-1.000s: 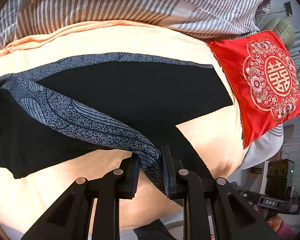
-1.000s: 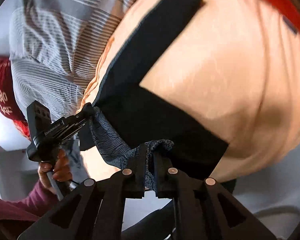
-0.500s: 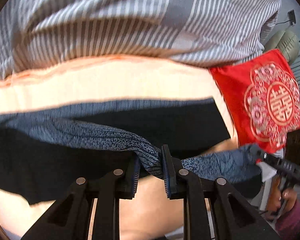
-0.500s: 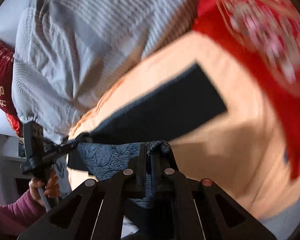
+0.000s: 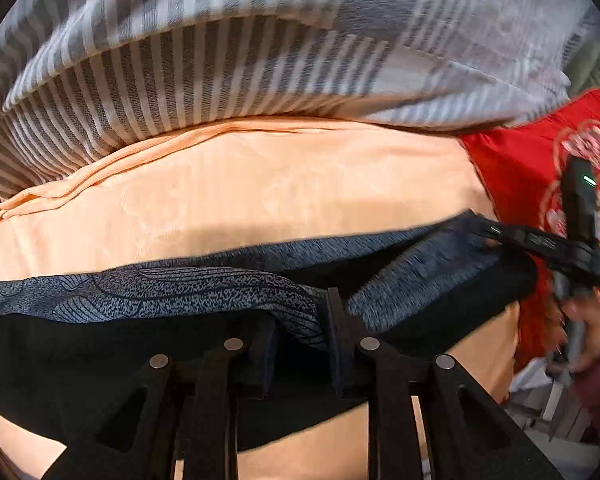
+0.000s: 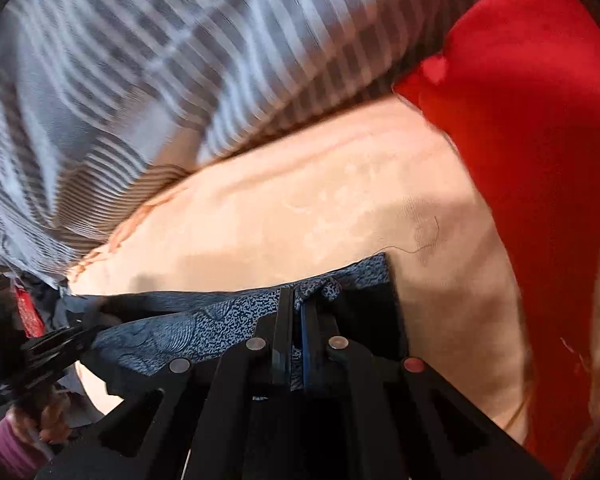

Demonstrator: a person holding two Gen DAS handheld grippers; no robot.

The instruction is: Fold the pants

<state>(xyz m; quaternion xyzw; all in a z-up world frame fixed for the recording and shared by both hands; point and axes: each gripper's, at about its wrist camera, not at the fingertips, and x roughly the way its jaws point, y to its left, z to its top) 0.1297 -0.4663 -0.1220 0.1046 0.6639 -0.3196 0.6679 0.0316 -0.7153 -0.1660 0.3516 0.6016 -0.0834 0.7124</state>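
Peach bedsheet (image 5: 236, 184) fills the middle, striped blanket (image 5: 260, 60) at 12 o'clock; left gripper (image 5: 302, 316) and right gripper (image 6: 296, 312) both pinching the pants (image 5: 180, 292).

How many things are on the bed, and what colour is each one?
Black and blue patterned pants: 1
Red cushion: 1
Grey striped blanket: 1
Peach sheet: 1
Total: 4

The left gripper and the right gripper each pinch the pants' patterned edge.
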